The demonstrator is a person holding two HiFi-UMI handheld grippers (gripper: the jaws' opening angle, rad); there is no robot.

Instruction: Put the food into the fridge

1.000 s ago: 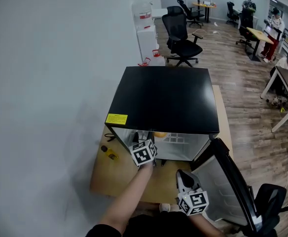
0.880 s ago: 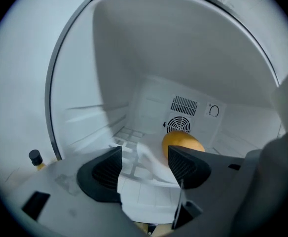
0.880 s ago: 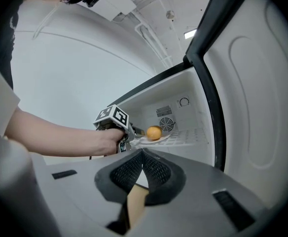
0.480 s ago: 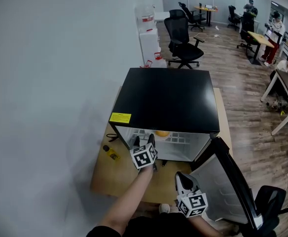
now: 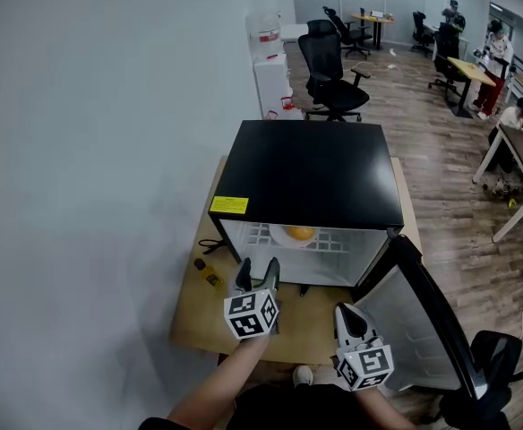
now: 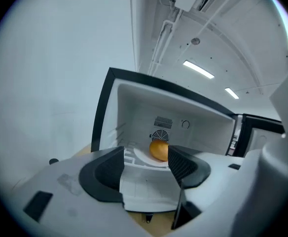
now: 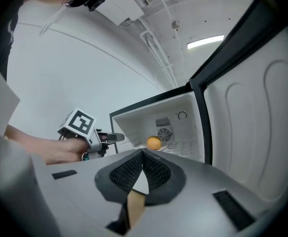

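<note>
Centre of the head view: a mini fridge [image 5: 306, 173] with a black top, standing on a wooden table [image 5: 203, 321] beside the white wall. Carries a yellow label [image 5: 229, 205] at the front left corner of that top, its print too small to read. Door [image 5: 432, 316] swung wide toward the lower right, pale inner liner showing.

Inside the fridge, on the white wire shelf: a white plate [image 5: 282, 236] holding a single orange [image 5: 301, 233]. In the left gripper view, a round fan grille [image 6: 160, 136] and a dial [image 6: 185, 124] on the back wall behind the fruit.

Left gripper [image 5: 258, 263] just below centre of the head view, over the table in front of the fridge opening, well apart from the plate. Jaws spread and gripping nothing; dark pads [image 6: 104, 174] framing the distant orange in that gripper's own view. Cube printed with black-and-white square markers, no words.

Right gripper [image 5: 344, 312] at lower right of centre, close to the door's inner edge. Jaws pressed together, pads [image 7: 129, 174] meeting with nothing between them. Same marker pattern on its cube.

On the table's left edge, a small yellow-and-black item [image 5: 210, 278], kind unclear. Toward the top of the frame, a black office chair [image 5: 329, 65].
</note>
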